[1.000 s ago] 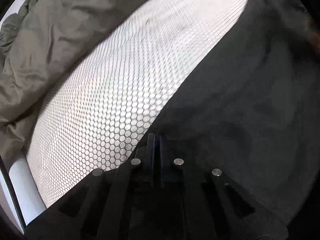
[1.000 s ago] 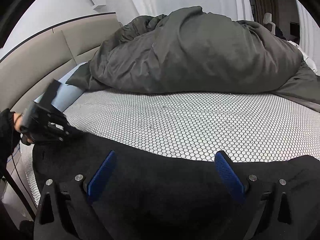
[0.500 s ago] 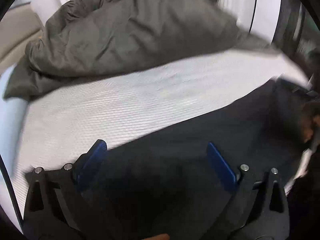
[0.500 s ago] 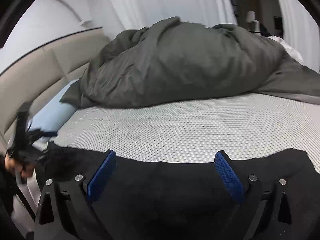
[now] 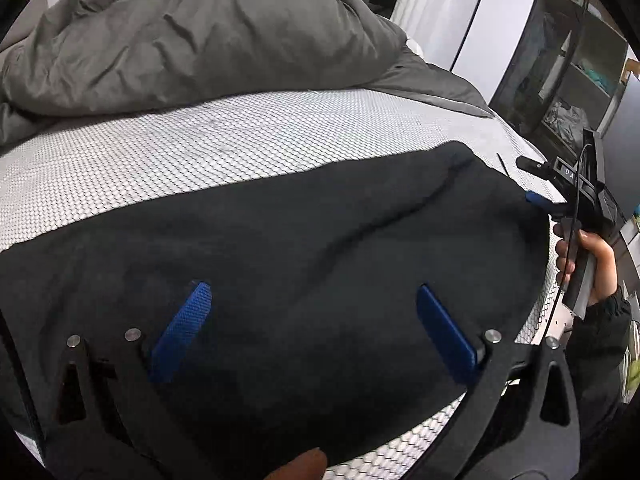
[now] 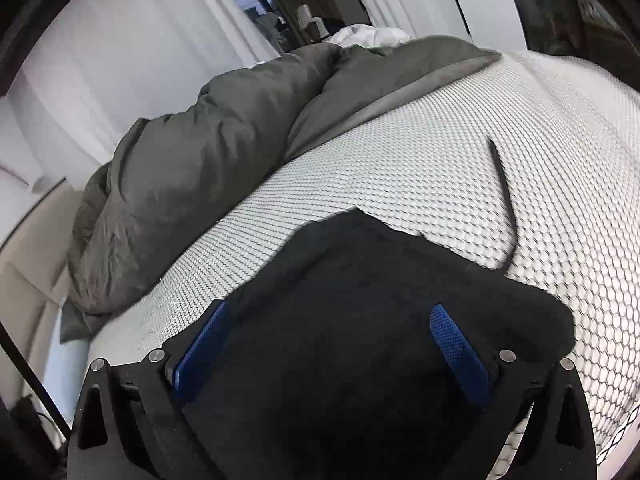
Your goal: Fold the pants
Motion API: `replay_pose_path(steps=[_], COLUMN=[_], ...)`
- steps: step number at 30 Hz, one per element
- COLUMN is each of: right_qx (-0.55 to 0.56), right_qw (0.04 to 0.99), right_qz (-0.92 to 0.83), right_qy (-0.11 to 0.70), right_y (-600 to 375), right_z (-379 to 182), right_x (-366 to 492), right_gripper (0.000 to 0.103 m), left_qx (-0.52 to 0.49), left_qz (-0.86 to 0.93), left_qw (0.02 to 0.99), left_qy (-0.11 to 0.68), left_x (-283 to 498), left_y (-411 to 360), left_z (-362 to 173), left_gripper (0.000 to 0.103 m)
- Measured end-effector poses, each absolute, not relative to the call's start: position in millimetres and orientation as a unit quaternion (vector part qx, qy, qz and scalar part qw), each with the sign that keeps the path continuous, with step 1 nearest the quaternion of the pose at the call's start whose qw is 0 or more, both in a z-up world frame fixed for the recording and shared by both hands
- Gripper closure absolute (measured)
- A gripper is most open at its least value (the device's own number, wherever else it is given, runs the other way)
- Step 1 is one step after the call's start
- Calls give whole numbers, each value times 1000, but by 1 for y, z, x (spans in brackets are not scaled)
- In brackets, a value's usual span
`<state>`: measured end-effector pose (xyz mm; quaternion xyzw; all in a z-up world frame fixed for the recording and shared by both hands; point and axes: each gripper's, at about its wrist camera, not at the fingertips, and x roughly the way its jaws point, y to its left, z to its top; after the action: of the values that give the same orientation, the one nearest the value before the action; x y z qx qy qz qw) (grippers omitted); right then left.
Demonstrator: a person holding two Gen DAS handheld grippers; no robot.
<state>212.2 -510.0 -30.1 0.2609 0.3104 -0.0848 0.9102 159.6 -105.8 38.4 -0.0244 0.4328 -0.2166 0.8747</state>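
Black pants lie flat across the near part of a bed with a white honeycomb-pattern sheet. My left gripper hovers over the pants, jaws wide open, nothing between them. My right gripper is also open and empty above one end of the pants. In the left wrist view the right gripper shows at the far right end of the pants, held by a hand. A thin black drawstring trails from the pants over the sheet.
A rumpled grey duvet is piled along the far side of the bed, also seen in the right wrist view. A beige headboard is at the left. Dark shelving stands past the bed's right edge.
My left gripper was shut at the pants' edge one second ago; it has opened and pulled back above the pants. My right gripper has swung to face the pants' end.
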Motion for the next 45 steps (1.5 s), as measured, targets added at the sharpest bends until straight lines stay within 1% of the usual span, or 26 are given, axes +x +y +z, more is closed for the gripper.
replay_pose_path(steps=[3,5,7,9,11,12,13,15,16,19,23,24,25,26,27,29,30,31,32,34,36,38,41,42,45], right_qx=[219,190,153,104,52,20,0,-64,-93,-122,-120,-114,-89,-55,-45,-77,-92,-99,-103,-103,-96,-90,-72,-74,-82], right_qw=[918,923,931,938,937,932,926,909,908,908,912,909,909,910,912,917,923,928,932,936,935,932,915,906,907], right_qz=[-79,-78,-36,13,56,83,98,104,91,57,-67,-120,-137,-136,-142,-143,-121,-99,-79,-24,33,78,101,92,78], right_qy=[320,325,330,330,340,352,365,398,399,397,386,383,384,387,381,364,353,345,339,336,339,343,384,407,405], right_y=[-501,-487,-455,-415,-373,-346,-329,-298,-292,-310,-385,-412,-429,-440,-437,-413,-391,-374,-359,-323,-294,-271,-257,-255,-250], right_z=[-31,-29,-25,-26,-36,-45,-53,-73,-77,-78,-78,-80,-80,-79,-74,-66,-61,-56,-51,-44,-44,-52,-80,-90,-91], right_x=[210,207,197,188,181,179,178,179,178,169,161,162,162,162,160,162,164,165,167,173,182,195,211,211,216], right_gripper=[2,2,2,2,8,22,31,33,33,33,33,33,28,28,28,25,17,12,10,1,1,1,1,1,1], left_qx=[-26,-3,39,50,38,40,42,36,37,37,30,29,29,32,32,30,28,25,22,9,-27,-81,-173,-194,-279], left_qz=[-228,-224,-195,-170,-165,-165,-164,-160,-159,-161,-163,-164,-164,-164,-164,-164,-162,-161,-160,-145,-126,-85,6,44,127], left_qw=[866,863,865,860,860,860,860,860,859,860,860,859,860,860,860,861,862,863,863,868,878,891,897,894,870], left_qy=[445,452,460,479,482,480,481,483,484,482,483,483,483,482,482,481,480,478,478,474,460,440,406,400,386], left_x=[154,141,134,130,127,125,122,117,116,108,113,113,113,112,114,114,114,113,113,112,113,114,105,101,82], left_y=[-112,-121,-128,-130,-129,-131,-131,-129,-128,-127,-116,-115,-114,-114,-113,-110,-108,-106,-102,-87,-57,-10,77,102,176], left_z=[21,9,-8,-23,-29,-29,-29,-32,-32,-32,-29,-28,-28,-28,-29,-28,-27,-25,-23,-14,-1,12,21,20,9], left_gripper=[1,1,1,1,1,1,1,1,1,1,1,1,1,1,1,1,1,1,1,1,1,1,1,5,21])
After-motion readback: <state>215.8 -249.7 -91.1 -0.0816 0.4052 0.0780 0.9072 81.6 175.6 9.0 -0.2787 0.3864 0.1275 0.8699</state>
